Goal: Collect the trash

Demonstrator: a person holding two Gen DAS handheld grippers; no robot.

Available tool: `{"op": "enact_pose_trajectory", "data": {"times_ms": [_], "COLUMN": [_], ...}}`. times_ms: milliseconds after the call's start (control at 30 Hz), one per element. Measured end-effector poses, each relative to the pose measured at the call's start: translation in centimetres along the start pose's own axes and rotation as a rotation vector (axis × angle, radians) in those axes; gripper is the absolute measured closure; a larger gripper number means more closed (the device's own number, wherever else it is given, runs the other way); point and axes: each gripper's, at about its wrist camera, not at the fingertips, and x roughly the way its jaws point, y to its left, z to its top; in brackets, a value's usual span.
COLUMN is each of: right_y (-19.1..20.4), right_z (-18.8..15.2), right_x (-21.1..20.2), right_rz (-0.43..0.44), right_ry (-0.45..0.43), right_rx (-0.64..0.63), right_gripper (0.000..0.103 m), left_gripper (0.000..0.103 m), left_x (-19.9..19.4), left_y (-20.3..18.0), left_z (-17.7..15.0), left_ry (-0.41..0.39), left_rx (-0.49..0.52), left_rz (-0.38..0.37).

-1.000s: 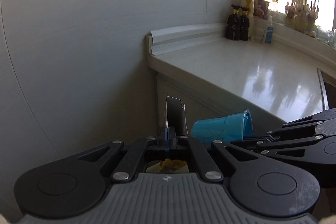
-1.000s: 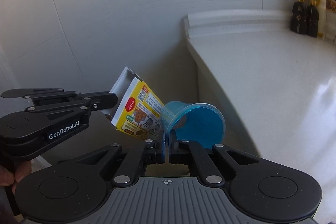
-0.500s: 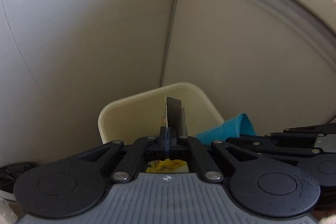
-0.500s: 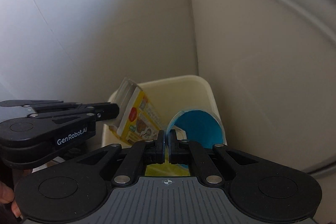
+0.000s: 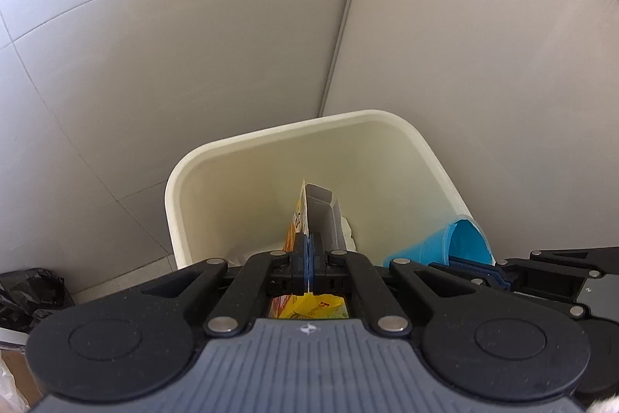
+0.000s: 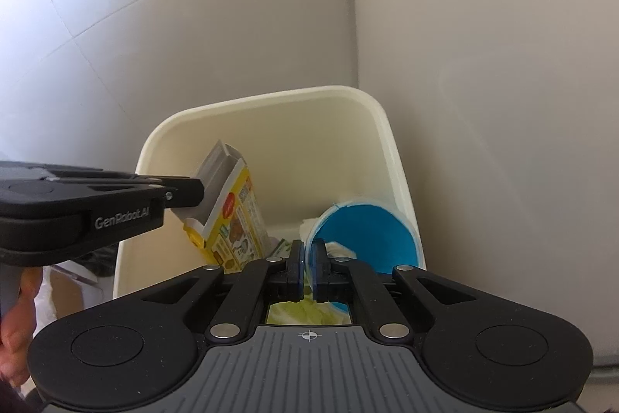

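Observation:
My left gripper (image 5: 308, 260) is shut on a yellow printed carton (image 5: 318, 209), open at its grey top flaps, and holds it over the mouth of a cream trash bin (image 5: 271, 136). My right gripper (image 6: 308, 258) is shut on the rim of a blue plastic cup (image 6: 363, 231), held on its side over the bin's right part. In the right wrist view the left gripper (image 6: 182, 194) holds the carton (image 6: 232, 219) over the bin (image 6: 267, 101). The cup (image 5: 456, 242) and right gripper also show at the right of the left wrist view. White crumpled paper (image 6: 309, 225) lies inside the bin.
The bin stands in a corner between a grey tiled wall (image 5: 154, 45) and a cabinet side panel (image 5: 483, 64). A black bag (image 5: 27, 291) lies on the floor at the left. A hand (image 6: 15, 343) grips the left tool's handle.
Both grippers have tilted down from the countertop to the bin and moved closer over it. The carton and cup now hang above the bin's opening. Both stay shut.

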Motion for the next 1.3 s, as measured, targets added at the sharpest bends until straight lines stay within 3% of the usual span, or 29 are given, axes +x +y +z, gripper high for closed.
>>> {"op": "enact_pose_trajectory", "data": {"times_ms": [67, 133, 200, 300, 667, 867, 1000, 1233, 1300], "right_y": [-0.1, -0.3, -0.5, -0.6, 0.1, 1.2, 2.2, 2.6, 2.7], "right_z": [0.0, 0.3, 0.7, 0.7, 0.2, -1.1, -2.7, -6.3, -7.1], "right_x": [-0.1, -0.1, -0.2, -0.6, -3.5, -8.7, -13.7, -21.9, -24.2], "right_rz": [0.021, 0.035, 0.028, 0.024, 0.012, -0.032, -0.075, -0.117, -0.128], "right_ry": [-0.004, 0.009, 0.002, -0.008, -0.059, -0.139, -0.213, -0.329, -0.36], "right_rx": [0.005, 0.025, 0.037, 0.037, 0.01, 0.014, -0.02, -0.034, -0.026], "right_gripper": [0.091, 0.09, 0.075, 0.062, 0.052, 0.039, 0.035, 0.029, 0.027], "left_gripper": [0.102, 0.092, 0.074, 0.068, 0.046, 0.034, 0.029, 0.019, 0.01], "left_x": [-0.7, -1.1, -1.7, -2.5, -7.8, -14.0, -18.3, -25.2, -26.4], "left_y": [0.2, -0.3, -0.4, -0.4, -0.6, 0.5, -0.9, -2.8, -3.8], "left_z": [-0.6, -0.6, -0.6, -0.9, -1.9, -3.3, -3.1, -5.7, -6.5], "left_ry": [-0.001, -0.004, -0.025, -0.022, -0.04, -0.086, -0.126, -0.16, -0.171], "left_rx": [0.008, 0.016, 0.019, 0.018, -0.012, -0.043, -0.041, -0.007, -0.003], "left_rz": [-0.006, -0.004, 0.015, 0.015, 0.017, 0.034, 0.056, 0.109, 0.103]}}
